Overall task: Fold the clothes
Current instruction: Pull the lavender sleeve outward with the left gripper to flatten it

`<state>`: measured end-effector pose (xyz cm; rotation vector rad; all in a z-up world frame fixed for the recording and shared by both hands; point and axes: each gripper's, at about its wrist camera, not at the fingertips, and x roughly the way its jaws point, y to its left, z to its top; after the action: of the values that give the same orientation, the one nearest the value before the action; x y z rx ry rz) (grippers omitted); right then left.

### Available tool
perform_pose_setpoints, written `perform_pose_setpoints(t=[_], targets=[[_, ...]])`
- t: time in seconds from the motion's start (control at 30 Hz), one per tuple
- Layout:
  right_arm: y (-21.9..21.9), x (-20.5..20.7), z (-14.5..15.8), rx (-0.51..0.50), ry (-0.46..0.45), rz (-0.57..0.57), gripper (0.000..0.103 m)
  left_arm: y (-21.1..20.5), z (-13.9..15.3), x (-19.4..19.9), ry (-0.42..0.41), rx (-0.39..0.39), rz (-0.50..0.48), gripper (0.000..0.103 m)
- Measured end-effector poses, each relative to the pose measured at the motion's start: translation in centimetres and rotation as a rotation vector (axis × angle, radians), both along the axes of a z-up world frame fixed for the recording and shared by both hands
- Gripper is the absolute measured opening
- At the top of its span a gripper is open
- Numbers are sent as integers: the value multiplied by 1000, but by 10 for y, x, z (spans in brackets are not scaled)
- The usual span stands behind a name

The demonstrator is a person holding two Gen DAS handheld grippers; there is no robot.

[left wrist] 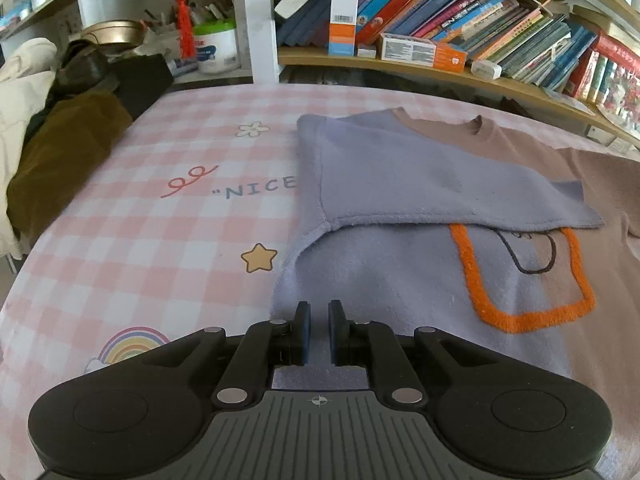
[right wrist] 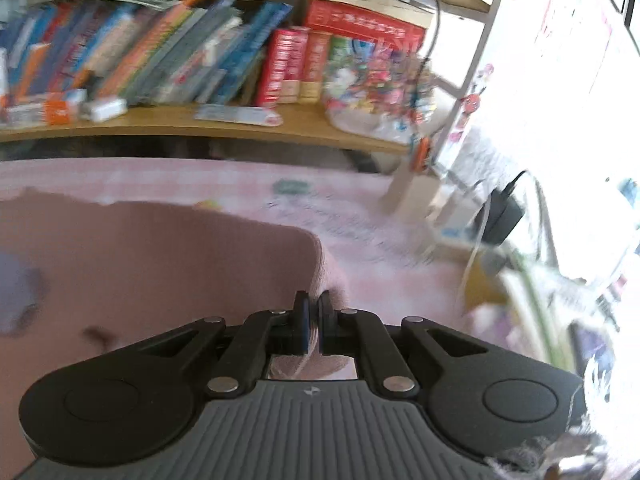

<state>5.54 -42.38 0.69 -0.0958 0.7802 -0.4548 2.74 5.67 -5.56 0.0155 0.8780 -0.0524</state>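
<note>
A lilac and brown sweatshirt point(left wrist: 400, 272) lies flat on the pink checked tablecloth point(left wrist: 140, 240). One lilac sleeve point(left wrist: 400, 176) is folded across its chest, above an orange-outlined pocket point(left wrist: 528, 316). My left gripper point(left wrist: 319, 308) hovers over the shirt's lower left part, its jaws nearly together with nothing pinched between them. In the blurred right wrist view, my right gripper point(right wrist: 313, 300) is shut on a fold of the brown fabric point(right wrist: 160, 260), which bunches up at the fingertips and lifts off the tablecloth point(right wrist: 400, 280).
A heap of dark and cream clothes point(left wrist: 60, 140) lies at the table's left edge. Behind the table runs a bookshelf point(left wrist: 440, 20) with books and boxes. At the right edge are a black charger point(right wrist: 504, 212) with cables, and cluttered papers.
</note>
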Motion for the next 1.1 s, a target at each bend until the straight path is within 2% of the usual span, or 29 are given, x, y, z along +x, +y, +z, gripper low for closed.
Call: perform_pose_setpoints(t=[0.1, 0.17, 0.2, 0.27, 0.33, 0.43, 0.53, 0.67, 0.77, 0.93, 1.1], targets=[[-25, 15, -5, -72, 5, -80, 9, -3, 2, -2, -4, 9, 11, 10], [-32, 13, -2, -75, -27, -99, 27, -5, 4, -4, -9, 13, 16, 10], [-33, 10, 0, -69, -49, -96, 33, -6, 6, -4, -14, 14, 17, 10], [-23, 3, 3, -36, -82, -52, 33, -10, 9, -4, -27, 18, 16, 10], [-4, -5, -1, 59, -82, 16, 33, -16, 13, -3, -44, 18, 2, 10], [35, -20, -15, 209, -33, 151, 33, -35, 19, 2, -64, 14, -60, 10], [76, -36, -29, 281, 21, 282, 33, -63, 20, 7, -65, 23, -160, 10], [114, -56, -38, 321, 76, 404, 33, -112, 20, 14, -80, 69, -318, 10], [128, -66, -43, 328, 122, 469, 32, -150, 22, 21, -101, 85, -427, 11], [126, -75, -45, 345, 156, 474, 33, -205, 17, 32, -135, 138, -567, 13], [123, -82, -46, 345, 157, 488, 34, -236, 8, 41, -137, 152, -637, 14]])
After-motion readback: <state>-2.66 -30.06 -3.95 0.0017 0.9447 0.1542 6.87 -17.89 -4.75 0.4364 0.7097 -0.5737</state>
